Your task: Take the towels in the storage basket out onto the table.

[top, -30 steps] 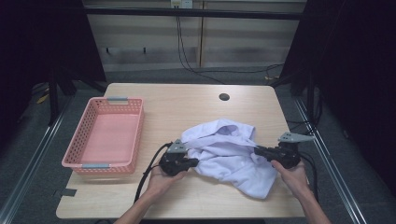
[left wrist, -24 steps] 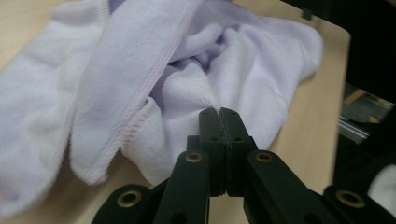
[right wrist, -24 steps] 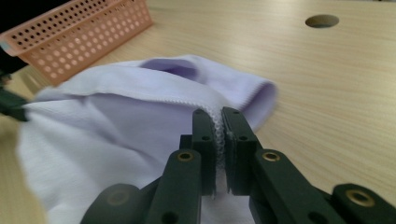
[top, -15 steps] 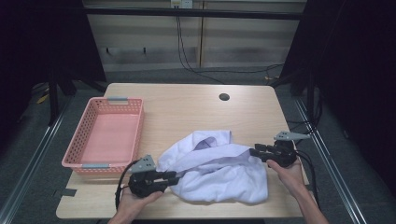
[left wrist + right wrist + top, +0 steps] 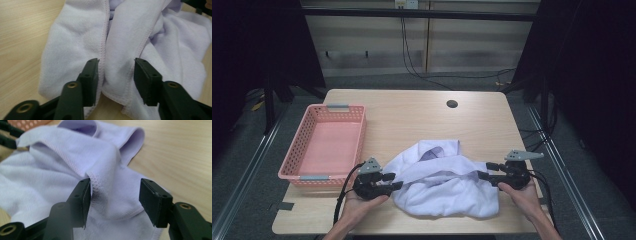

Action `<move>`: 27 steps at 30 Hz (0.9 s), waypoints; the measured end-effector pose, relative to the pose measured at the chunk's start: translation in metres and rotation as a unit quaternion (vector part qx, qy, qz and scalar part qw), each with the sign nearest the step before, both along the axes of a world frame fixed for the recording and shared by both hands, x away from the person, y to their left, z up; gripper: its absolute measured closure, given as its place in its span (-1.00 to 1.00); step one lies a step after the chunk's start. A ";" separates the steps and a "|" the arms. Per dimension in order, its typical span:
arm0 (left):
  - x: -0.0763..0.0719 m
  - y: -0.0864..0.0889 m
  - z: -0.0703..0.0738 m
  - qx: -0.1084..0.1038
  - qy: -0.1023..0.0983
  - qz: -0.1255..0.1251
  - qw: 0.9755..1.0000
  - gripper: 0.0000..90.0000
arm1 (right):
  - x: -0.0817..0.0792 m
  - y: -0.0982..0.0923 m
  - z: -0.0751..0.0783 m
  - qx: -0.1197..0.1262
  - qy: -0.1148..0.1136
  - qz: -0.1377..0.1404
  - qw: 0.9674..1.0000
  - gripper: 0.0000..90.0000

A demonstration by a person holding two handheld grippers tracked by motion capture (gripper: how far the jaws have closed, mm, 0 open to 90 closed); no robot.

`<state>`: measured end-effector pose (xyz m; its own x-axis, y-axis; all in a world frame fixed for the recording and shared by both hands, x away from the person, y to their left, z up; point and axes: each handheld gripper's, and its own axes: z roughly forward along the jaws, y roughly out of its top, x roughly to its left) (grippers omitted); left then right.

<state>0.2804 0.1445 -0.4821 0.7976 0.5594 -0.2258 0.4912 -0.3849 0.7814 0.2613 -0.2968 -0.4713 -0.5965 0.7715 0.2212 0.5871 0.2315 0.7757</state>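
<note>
Below us, we work at a pale wooden tabletop (image 5: 412, 112) with a small round hole (image 5: 452, 104) near its far edge. Beyond it the room is dim: a light slatted wall with black cables (image 5: 412, 55) hanging down it, grey floor on all sides, and metal rails running along the floor to the left and right.

On the left part of the tabletop stands a pink plastic basket (image 5: 294, 165) with latticed walls and grey handles at its two short ends; we see nothing inside it.

Just right of the basket, on the near half of the tabletop, lies a white cloth (image 5: 444, 187), rumpled and partly doubled over. Its long axis runs left to right across the tabletop, between our two hands, with one hemmed band stretched along that line and a looser fold humped up toward the far side.

Our left tongs (image 5: 393, 182) sit at the cloth's left end, pointing right. Their jaws have just been opening; in the left gripper view the left tongs (image 5: 116, 75) stand parted, with a hemmed fold of the cloth (image 5: 130, 37) lying between the pads, let go.

Our right tongs (image 5: 484, 170) sit at the right end, pointing left. They too have just been opening: in the right gripper view the right tongs (image 5: 115, 200) are spread, and a stitched edge of the cloth (image 5: 62, 170) rests between them, the left pad just beside the seam, the right pad clear of it.
</note>
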 end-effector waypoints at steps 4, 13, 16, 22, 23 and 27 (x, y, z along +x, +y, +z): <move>0.000 -0.003 -0.002 0.001 0.002 -0.028 1.000 0.87 | -0.003 0.003 -0.011 -0.019 0.019 0.016 1.000 0.05; 0.014 0.013 0.019 -0.083 -0.006 -0.003 0.997 0.94 | 0.019 -0.010 0.005 0.017 -0.009 -0.022 1.000 0.91; 0.020 0.013 0.032 -0.105 -0.015 0.000 0.994 0.94 | 0.025 -0.016 0.020 0.040 -0.030 -0.031 0.998 0.92; 0.037 0.007 0.063 -0.138 -0.035 0.014 0.990 0.94 | 0.040 -0.021 0.064 0.060 -0.074 -0.042 0.995 0.92; 0.040 0.007 0.069 -0.139 -0.044 0.016 0.989 0.94 | 0.043 -0.022 0.073 0.061 -0.080 -0.043 0.994 0.92; 0.052 0.009 0.106 -0.156 -0.073 0.024 0.985 0.95 | 0.051 -0.022 0.111 0.056 -0.112 -0.044 0.991 0.92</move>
<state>0.3322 0.1531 -0.3762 0.8090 0.5178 -0.2781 0.3768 -0.0936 0.9216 0.3125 -0.3190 -0.3599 -0.5724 0.8002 0.1789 0.4119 0.0920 0.9066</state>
